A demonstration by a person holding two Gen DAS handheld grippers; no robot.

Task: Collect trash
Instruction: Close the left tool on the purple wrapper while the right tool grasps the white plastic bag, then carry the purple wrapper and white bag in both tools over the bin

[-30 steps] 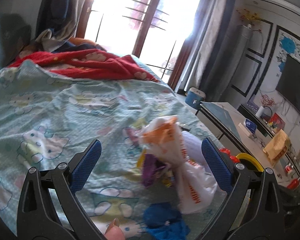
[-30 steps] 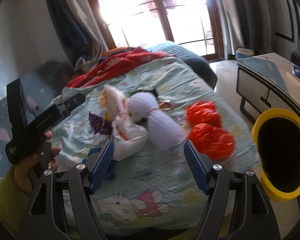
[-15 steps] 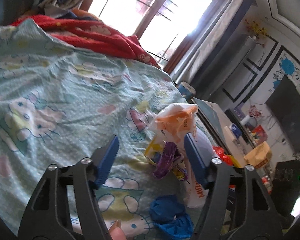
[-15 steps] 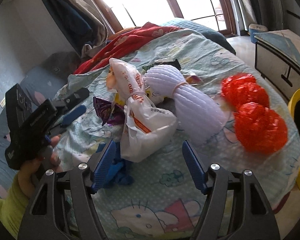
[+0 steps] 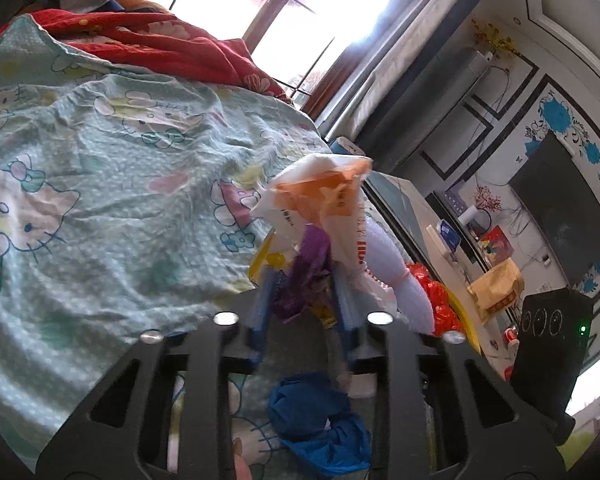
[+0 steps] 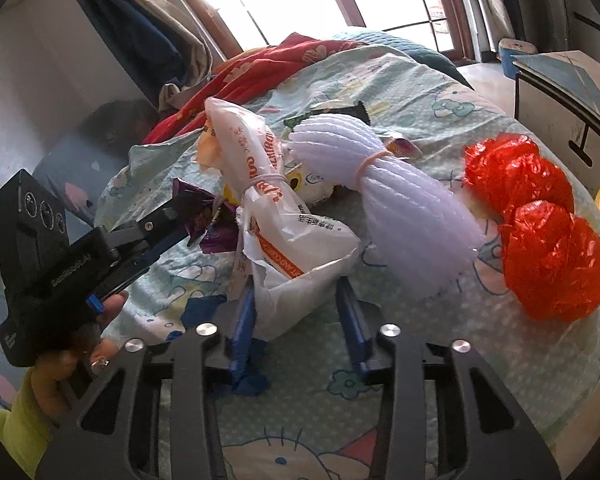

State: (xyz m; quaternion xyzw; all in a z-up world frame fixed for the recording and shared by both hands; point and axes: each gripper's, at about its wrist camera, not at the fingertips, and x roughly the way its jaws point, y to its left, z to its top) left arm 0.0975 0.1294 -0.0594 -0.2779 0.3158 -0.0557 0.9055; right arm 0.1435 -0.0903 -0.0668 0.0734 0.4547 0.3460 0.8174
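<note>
Your left gripper (image 5: 302,304) has its 2 fingers narrowed around the crumpled purple foil wrapper (image 5: 305,280); whether the pads actually bite it, you cannot tell. Your right gripper (image 6: 298,320) has its fingers spread on either side of the bottom end of the white plastic bag with orange print (image 6: 288,236), not yet pressing it. That bag lies on the cartoon-print bedsheet (image 6: 420,360), its long axis running away from your right fingers toward its tied neck. The right hand is the nearer 1 to it. Just beside it lie the lilac foam-net sleeve (image 6: 400,196) and 2 red crinkled plastic bundles (image 6: 540,232).
</note>
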